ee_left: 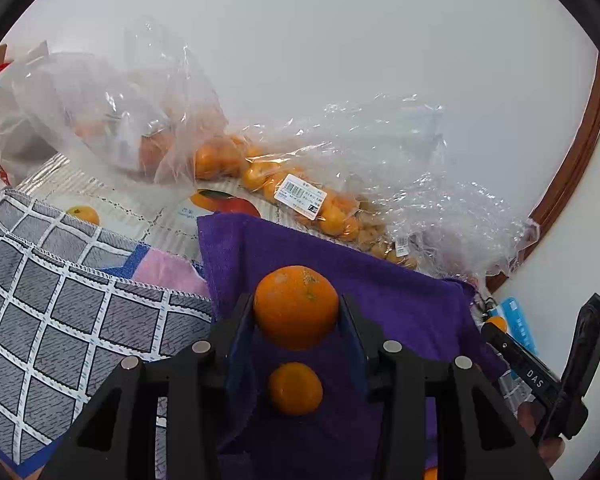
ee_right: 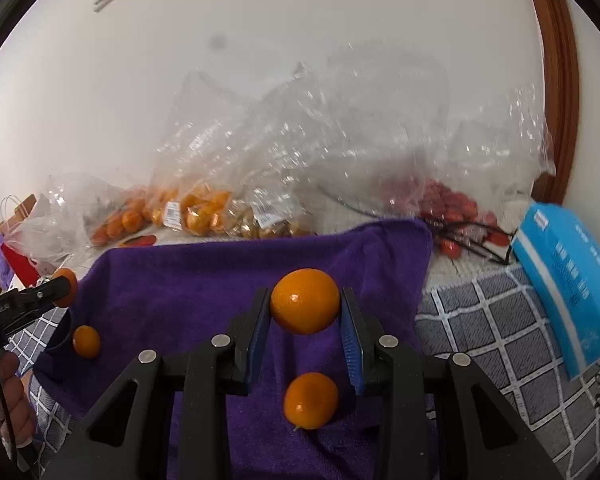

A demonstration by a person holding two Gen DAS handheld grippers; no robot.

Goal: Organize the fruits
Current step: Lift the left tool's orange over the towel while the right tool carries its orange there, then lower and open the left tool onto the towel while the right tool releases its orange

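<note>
The sorting looked to be under way rather than near done. On the left, the left gripper (ee_left: pixel 296 312) was closed on an orange (ee_left: pixel 296 307) held just above the purple towel (ee_left: pixel 400 304), with a second orange (ee_left: pixel 295 389) already lying on the towel beneath it. Farther right, the right gripper (ee_right: pixel 305 312) likewise clamped a smooth orange (ee_right: pixel 305 301) over the same towel, and another orange (ee_right: pixel 310 400) lay on the cloth below. Two fruits placed and two in hand seemed a small share: the clear bags of small oranges (ee_left: pixel 260 172) at the back of the bench, and a bag of red fruit (ee_right: pixel 448 200) at the right, remained full. White barcode price labels (ee_left: pixel 300 197) sat on the bags, their print too small to read. The letters "DAS" showed on the right gripper's body in the left view. The blue box (ee_right: pixel 568 284) at far right bore white writing, illegible.
</note>
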